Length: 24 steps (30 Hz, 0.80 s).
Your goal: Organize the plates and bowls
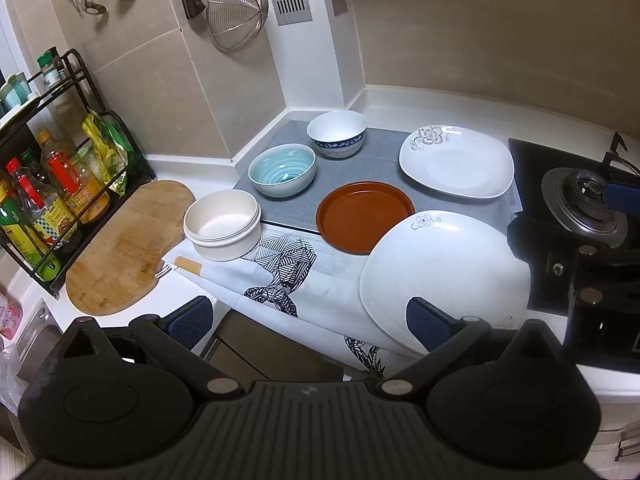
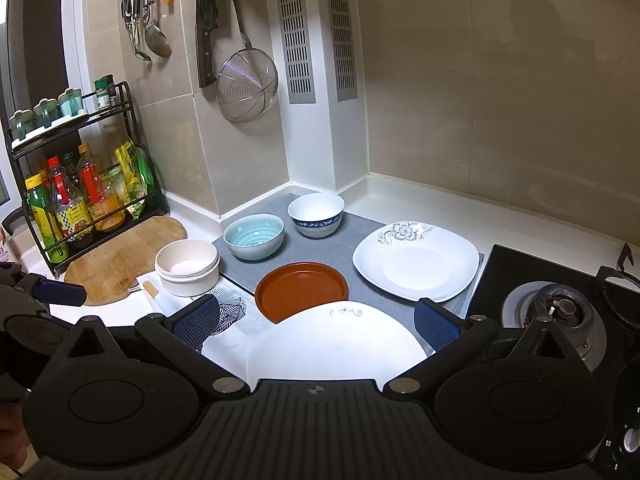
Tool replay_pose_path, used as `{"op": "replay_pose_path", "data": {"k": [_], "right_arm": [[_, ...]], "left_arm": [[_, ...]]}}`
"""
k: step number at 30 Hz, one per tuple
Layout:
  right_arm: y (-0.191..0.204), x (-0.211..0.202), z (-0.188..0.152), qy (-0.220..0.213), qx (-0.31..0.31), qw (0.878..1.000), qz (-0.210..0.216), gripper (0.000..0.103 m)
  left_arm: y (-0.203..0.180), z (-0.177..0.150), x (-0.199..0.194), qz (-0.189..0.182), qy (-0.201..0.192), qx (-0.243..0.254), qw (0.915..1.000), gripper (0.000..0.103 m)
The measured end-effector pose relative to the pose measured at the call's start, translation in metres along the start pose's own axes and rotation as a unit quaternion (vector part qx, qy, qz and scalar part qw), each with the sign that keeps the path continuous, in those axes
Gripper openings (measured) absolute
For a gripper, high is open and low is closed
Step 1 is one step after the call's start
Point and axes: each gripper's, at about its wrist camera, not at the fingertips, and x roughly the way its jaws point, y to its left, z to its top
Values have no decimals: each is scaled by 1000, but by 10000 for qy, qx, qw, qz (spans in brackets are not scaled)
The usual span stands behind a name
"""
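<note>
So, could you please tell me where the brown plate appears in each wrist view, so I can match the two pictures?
Left wrist view: the brown plate lies just right of centre, on the grey mat's front edge.
Right wrist view: the brown plate lies at centre, partly hidden behind the near white plate.
Shared landmark: the square flowered plate, right of it and farther back in both.

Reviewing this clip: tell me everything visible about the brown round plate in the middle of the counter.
The brown plate is round and shallow, with a low raised rim and a flat, bare, empty well; it looks like matte glazed ceramic or plastic, which one is unclear. It lies flat and upright, mostly on the grey mat, its near edge reaching over the patterned cloth. The large white plate overlaps its near-right edge. Neither gripper touches it.
</note>
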Motion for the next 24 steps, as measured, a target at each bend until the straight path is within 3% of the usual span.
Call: {"op": "replay_pose_path", "data": {"k": [13,14,22,24], "right_arm": [[3,3,6,83,-175,9998,-10,103],[4,4,7,83,-185,9998,-5,103],[-2,0,4,56,-118,9999,-25,103],[-4,-1,4,60,-71,9999,-44,103]], "left_arm": [[-4,-2,4,139,-344,-165,9992,103],[-3,-5,0,278,-635,-133,9975,103],[-4,-7,-1,439,-562,91,9974,103],[-6,-6,0,311,-437,28,9986,103]]}}
